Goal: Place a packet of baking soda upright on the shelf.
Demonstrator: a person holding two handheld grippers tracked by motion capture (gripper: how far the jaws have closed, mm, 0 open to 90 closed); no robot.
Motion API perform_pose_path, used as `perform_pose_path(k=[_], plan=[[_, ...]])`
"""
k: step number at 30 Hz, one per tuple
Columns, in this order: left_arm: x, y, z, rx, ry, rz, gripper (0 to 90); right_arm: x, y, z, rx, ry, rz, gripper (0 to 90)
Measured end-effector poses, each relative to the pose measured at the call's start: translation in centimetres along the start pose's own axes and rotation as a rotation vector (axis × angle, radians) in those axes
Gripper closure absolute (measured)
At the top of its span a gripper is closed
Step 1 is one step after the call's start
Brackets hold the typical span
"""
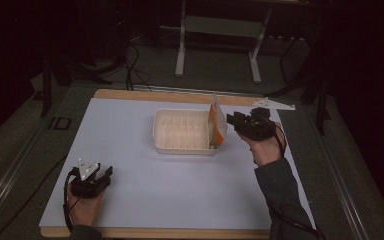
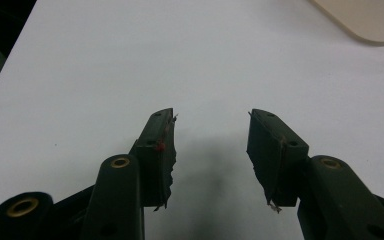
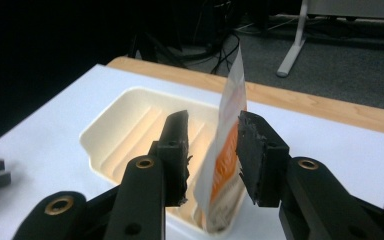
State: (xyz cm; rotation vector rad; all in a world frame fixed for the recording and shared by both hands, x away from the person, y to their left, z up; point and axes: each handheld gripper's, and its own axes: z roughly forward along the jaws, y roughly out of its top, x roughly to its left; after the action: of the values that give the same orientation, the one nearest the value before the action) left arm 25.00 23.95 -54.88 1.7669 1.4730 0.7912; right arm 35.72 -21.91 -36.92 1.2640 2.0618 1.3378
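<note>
An orange-and-white packet stands on end in the right end of a cream ribbed tray, leaning on its wall. The right gripper has its fingers part-open either side of the packet, seemingly not pressing it. The tray sits mid-counter. The left gripper rests near the counter's front-left corner, fingers apart and empty.

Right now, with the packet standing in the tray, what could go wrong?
The orange-and-white packet stands on edge against the tray's right wall, so it may topple out. The right tool is open with its pads either side of the packet; pulling back could snag it and tip it over.
</note>
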Motion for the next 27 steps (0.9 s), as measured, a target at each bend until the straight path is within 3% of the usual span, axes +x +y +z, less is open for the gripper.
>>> perform_pose_path(k=[5, 11, 16, 17, 27], plan=[[0.0, 0.0, 0.0, -0.001, 0.0, -0.003, 53.5, -0.5, -1.4, -1.0, 0.029, 0.002, -0.022, 65.0], [-0.1, 0.0, 0.0, -0.001, 0.001, -0.001, 53.5, -1.0, -3.5, -1.8, 0.05, 0.009, -0.016, 65.0], [-0.1, 0.0, -0.1, -0.001, 0.0, 0.0, 53.5, -1.1, -4.5, -1.7, 0.069, 0.004, -0.019, 64.8], [-0.1, 0.0, -0.1, -0.002, 0.0, -0.001, 53.5, -1.3, -5.6, -1.4, 0.092, 0.007, -0.012, 64.5], [-0.1, 0.0, -0.1, -0.005, 0.001, -0.004, 53.5, -1.6, -9.7, 0.3, 0.151, -0.022, -0.018, 63.7]])
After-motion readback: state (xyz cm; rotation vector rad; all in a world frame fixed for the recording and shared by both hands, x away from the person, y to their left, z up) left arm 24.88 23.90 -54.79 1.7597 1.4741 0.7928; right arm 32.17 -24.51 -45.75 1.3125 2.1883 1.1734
